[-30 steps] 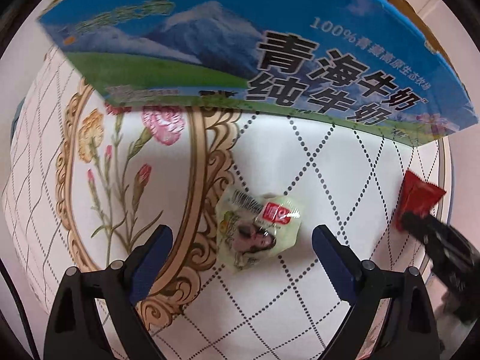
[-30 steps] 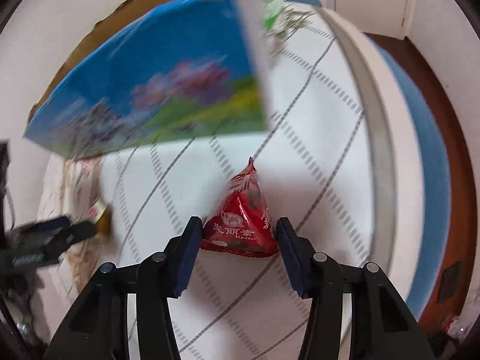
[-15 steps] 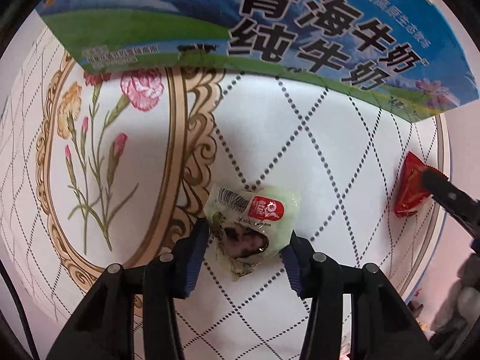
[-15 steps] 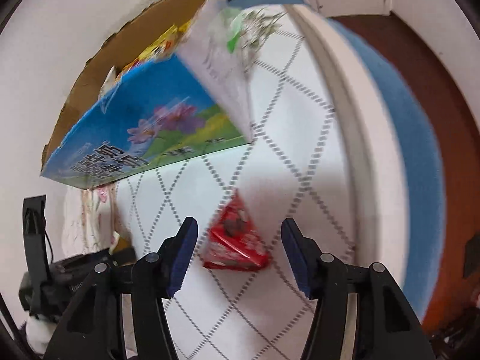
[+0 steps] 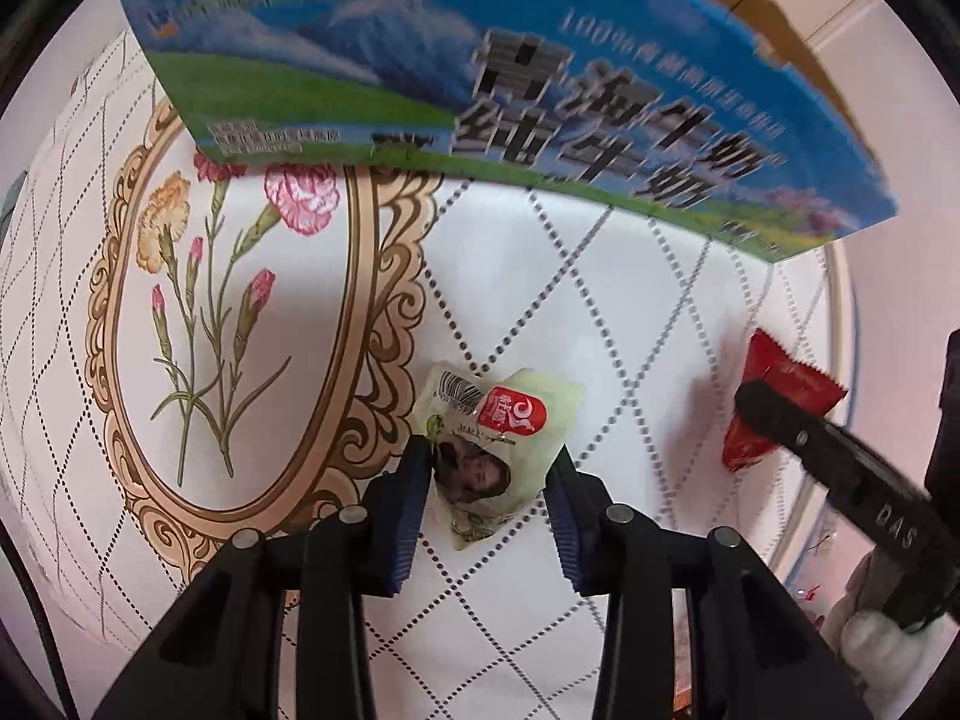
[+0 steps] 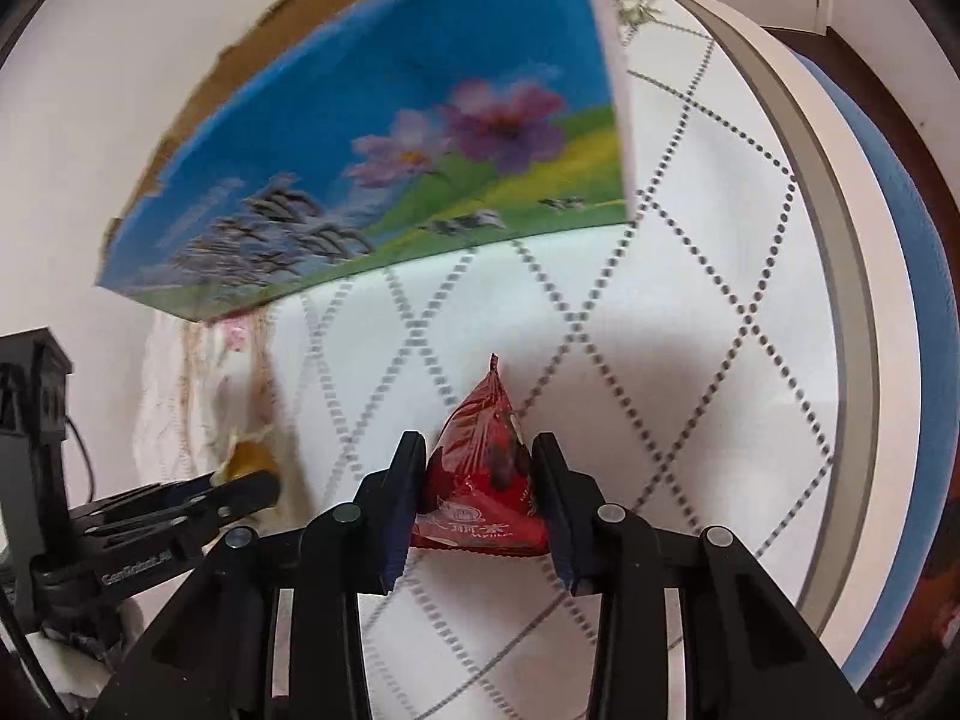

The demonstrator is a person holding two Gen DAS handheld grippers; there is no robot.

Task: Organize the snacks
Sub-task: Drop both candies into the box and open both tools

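My left gripper (image 5: 489, 477) is shut on a pale green snack packet (image 5: 495, 441) with a red label, over the patterned tablecloth (image 5: 630, 324). My right gripper (image 6: 480, 471) is shut on a red triangular snack packet (image 6: 483, 483); that packet (image 5: 780, 396) and one right finger show at the right edge of the left wrist view. The left gripper (image 6: 240, 489) shows at the left of the right wrist view with the pale packet in it. A blue milk carton box (image 5: 540, 78) stands behind both packets, its top open; it also shows in the right wrist view (image 6: 390, 168).
The round table's white rim (image 6: 840, 276) curves along the right, with a blue band and dark floor beyond. A gold-framed flower print (image 5: 228, 276) covers the cloth on the left. A pale wall stands behind the box.
The left gripper closed from wide open onto the pale green packet. The right gripper, loosened around the red packet half a second ago, has closed on it again. Both views shifted relative to the box.
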